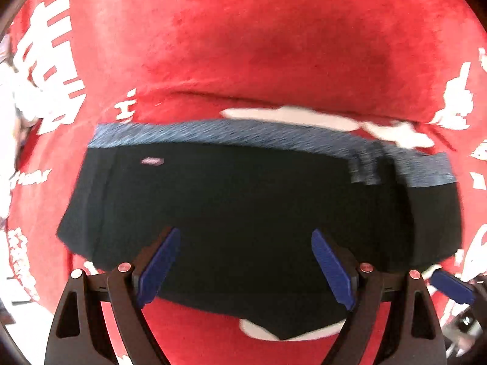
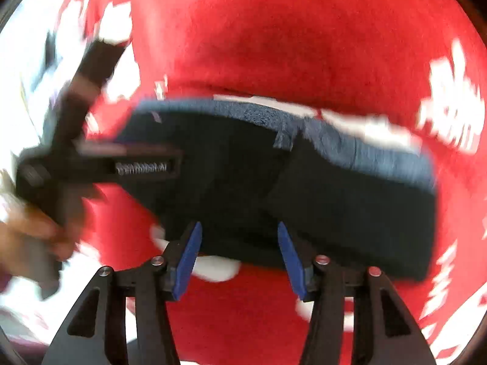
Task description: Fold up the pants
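The red cloth (image 1: 243, 45) with white lettering covers the table. On it, in the middle, the dark pants (image 1: 243, 206) lie as a compact folded bundle, grey waistband at the far edge, so the folding looks nearly finished. Both the left hand-held gripper (image 1: 245, 266) and the right hand-held gripper (image 2: 239, 260) hang released above it, grasping nothing. Nothing blocks them.

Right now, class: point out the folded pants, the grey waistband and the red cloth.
folded pants (image 1: 243, 213): left wrist view, middle of the black fabric
grey waistband (image 1: 213, 133): left wrist view, top band
red cloth (image 2: 289, 45): right wrist view, bare red area
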Available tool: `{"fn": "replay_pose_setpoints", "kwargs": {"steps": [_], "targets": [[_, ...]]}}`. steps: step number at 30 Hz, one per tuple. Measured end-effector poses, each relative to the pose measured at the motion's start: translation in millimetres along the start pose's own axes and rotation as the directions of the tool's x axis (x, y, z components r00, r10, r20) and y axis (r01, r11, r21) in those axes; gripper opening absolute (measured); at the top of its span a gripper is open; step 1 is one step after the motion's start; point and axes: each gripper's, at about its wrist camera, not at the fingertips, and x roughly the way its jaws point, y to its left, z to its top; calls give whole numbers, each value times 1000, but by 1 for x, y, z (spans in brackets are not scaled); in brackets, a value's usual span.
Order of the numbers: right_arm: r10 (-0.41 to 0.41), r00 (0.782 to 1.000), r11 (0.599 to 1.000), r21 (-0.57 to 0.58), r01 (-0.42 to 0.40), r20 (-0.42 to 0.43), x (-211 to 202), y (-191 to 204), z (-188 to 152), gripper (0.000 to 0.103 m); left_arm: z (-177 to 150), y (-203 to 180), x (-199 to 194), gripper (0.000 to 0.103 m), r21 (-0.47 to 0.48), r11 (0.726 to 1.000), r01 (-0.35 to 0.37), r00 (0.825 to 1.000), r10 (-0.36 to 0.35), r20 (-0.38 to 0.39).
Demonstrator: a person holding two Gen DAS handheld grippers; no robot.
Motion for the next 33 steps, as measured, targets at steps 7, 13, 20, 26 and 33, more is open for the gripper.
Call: {"fn": "replay_pose_setpoints", "kwargs": {"steps": [7,13,20,26,33], "targets": [[257,954,681,671,-293,156,-5,-159,-45,57,5,-62,5,89,82,963,256,964,-249,-88],[297,931,557,752,-351,214,4,-188,-66,57,5,-112,27,65,150,940,307,944,-281,-171],[326,906,440,805,-398,270,31,-195,-67,9,6,-112,46,45,110,953,282,949,-260,-179],[354,910,562,728,-392,216,12,-169,-60,5,-13,-102,19,45,142,962,232,970,-218,-105],[374,926,643,704,-301,53,43,-154,-57,7,-17,-100,25,67,129,980,153,986,-142,-87]]}}
